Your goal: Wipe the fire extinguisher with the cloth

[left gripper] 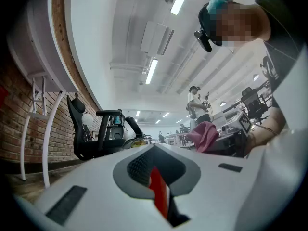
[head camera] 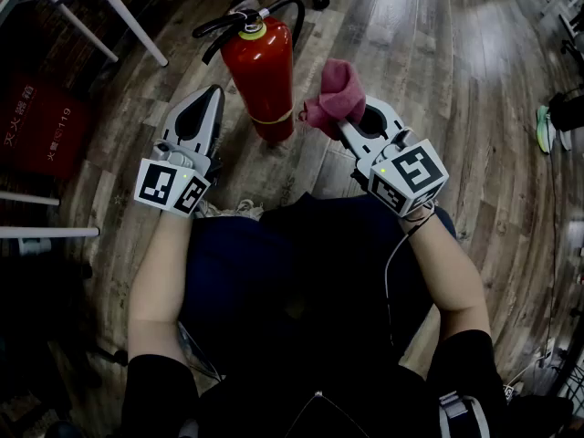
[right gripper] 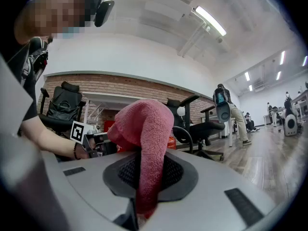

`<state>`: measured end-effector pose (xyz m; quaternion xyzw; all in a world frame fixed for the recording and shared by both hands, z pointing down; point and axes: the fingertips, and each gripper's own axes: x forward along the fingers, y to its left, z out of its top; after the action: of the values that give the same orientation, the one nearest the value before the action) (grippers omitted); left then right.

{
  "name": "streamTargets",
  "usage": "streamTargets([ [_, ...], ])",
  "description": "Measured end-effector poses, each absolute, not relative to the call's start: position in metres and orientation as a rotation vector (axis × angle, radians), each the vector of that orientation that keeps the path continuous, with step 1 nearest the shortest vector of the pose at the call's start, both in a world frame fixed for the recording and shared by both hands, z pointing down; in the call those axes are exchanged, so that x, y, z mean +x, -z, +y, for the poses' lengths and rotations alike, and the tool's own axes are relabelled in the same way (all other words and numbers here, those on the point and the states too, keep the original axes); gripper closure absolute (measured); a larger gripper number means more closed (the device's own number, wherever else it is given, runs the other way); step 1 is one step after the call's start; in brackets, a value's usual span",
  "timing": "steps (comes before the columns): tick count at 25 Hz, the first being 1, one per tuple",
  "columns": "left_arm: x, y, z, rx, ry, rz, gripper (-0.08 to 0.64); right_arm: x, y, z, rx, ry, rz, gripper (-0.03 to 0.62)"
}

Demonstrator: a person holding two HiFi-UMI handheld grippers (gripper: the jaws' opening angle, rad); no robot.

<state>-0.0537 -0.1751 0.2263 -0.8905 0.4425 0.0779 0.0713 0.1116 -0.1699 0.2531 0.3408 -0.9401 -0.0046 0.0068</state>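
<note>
A red fire extinguisher (head camera: 262, 73) with a black handle and hose stands upright on the wood floor. My right gripper (head camera: 345, 128) is shut on a pink cloth (head camera: 336, 94), which bunches above its jaws just right of the cylinder. In the right gripper view the cloth (right gripper: 144, 138) is clamped between the jaws and folds over to the left. My left gripper (head camera: 213, 96) hangs just left of the cylinder, jaws together, holding nothing. In the left gripper view the extinguisher's handle (left gripper: 114, 125) rises beyond the jaws, and a red sliver shows in the slit between them.
White table legs (head camera: 123, 15) stand at the back left, and a red box (head camera: 41, 121) with white print sits at the left. A shoe (head camera: 545, 128) is at the right edge. Office chairs (right gripper: 202, 124) and a standing person (right gripper: 227, 110) are farther off.
</note>
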Motion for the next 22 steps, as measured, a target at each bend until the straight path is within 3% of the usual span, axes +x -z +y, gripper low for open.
streamTargets([
  [22, -0.070, -0.225, -0.184, -2.636, -0.194, 1.405, 0.548, 0.083, -0.277, -0.239, 1.102, -0.050, -2.742, 0.532],
])
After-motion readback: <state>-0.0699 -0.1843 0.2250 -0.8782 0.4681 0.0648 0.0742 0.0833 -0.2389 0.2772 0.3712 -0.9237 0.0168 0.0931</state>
